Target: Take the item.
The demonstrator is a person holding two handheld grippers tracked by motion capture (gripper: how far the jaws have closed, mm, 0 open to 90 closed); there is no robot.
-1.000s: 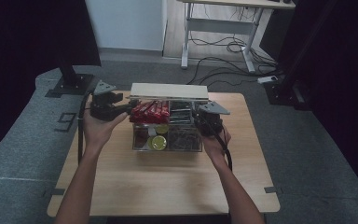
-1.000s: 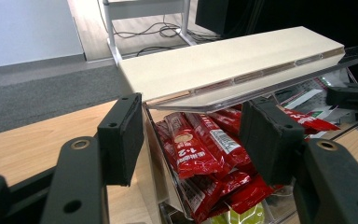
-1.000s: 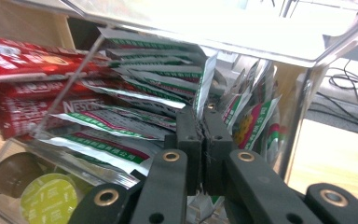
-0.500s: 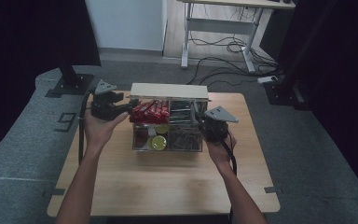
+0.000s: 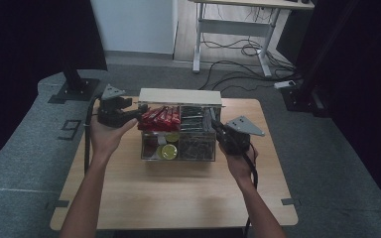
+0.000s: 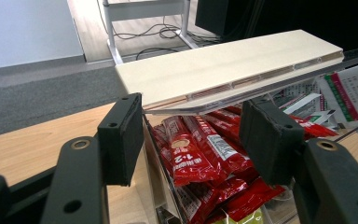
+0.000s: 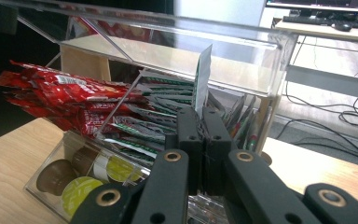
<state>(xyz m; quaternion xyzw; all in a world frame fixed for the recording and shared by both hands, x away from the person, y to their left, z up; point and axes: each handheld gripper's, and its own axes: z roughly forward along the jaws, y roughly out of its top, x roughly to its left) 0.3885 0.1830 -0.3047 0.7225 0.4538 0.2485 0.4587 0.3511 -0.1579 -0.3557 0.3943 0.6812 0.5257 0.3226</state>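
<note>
**Sachet pinch at the clear organizer: handling notes**

Since my right gripper (image 7: 204,140) has its jaws pressed together on a thin green-and-white sachet (image 7: 202,79), I judge the packet light, limp and slick; best held low on its edge. It stands upright in the rear right compartment of the clear organizer (image 5: 178,157). Farther off, my left gripper (image 6: 193,135) hangs wide open, holding nothing, over the red stick packs (image 6: 193,154) beneath the raised wooden lid (image 6: 228,65).

wooden table (image 5: 178,193) — grey floor (image 5: 20,148), white desk legs (image 5: 198,44), tangled cables (image 5: 238,49)
</note>
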